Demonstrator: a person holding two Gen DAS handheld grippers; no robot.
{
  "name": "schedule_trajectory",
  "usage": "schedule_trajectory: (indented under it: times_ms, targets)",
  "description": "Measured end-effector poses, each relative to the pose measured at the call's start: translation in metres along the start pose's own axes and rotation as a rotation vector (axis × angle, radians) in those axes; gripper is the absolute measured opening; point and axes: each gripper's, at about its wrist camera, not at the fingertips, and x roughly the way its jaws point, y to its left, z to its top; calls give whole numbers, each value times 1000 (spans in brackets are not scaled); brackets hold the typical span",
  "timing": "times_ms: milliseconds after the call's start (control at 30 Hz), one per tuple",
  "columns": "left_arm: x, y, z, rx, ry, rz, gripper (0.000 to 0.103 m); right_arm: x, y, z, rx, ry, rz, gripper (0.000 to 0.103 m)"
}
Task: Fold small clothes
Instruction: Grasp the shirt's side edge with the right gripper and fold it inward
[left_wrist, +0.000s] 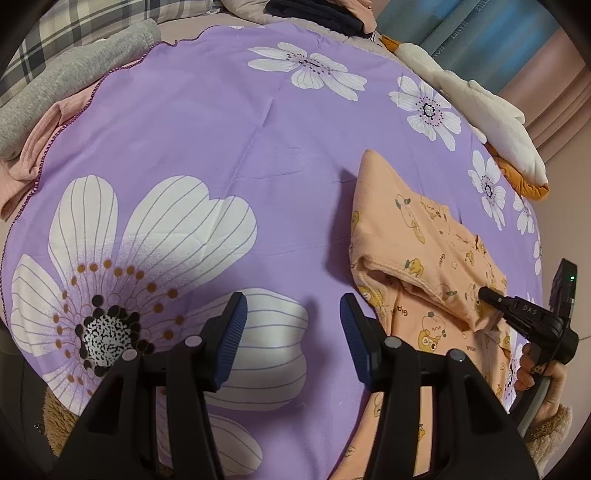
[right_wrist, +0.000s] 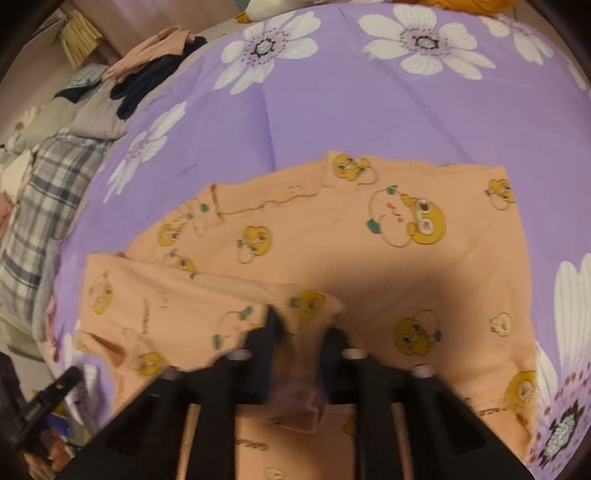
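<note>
"DAS" was read on the right gripper (left_wrist: 484, 293), clamped on the peach cartoon-print garment (right_wrist: 369, 236); the left gripper (left_wrist: 291, 314), beside it, was held unclenched.

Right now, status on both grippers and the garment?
Left gripper open, over bare sheet. Right gripper shut on peach garment, fabric bunched between pads. Nothing in the way.

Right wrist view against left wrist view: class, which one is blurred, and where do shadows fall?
Right wrist view: smeared by motion, worst around the right gripper pinching the orange garment, with a dark shadow ahead of it. Left wrist view: sharp; left gripper shades the purple sheet.
</note>
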Motion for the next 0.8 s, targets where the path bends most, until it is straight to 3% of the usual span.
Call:
schedule_trajectory:
  times_ms: [233, 333, 433, 500, 800]
  targets:
    - [2, -8, 5, 17, 3, -19, 52, -58, 20, 17, -119, -153, -43, 10]
    - [2, -16, 10, 33, -3, -31, 52, -81, 18, 32, -134, -211, -44, 10]
    - [1, -28, 15, 62, -14, -45, 52, -92, 7, 49, -133, -247, -98, 10]
    - [2, -37, 19, 82, -19, -59, 52, -97, -6, 53, -116, -253, -129, 10]
    - [29, -79, 38, 152, 14, -100, 52, -90, -64, 48, 12, -162, -126, 10]
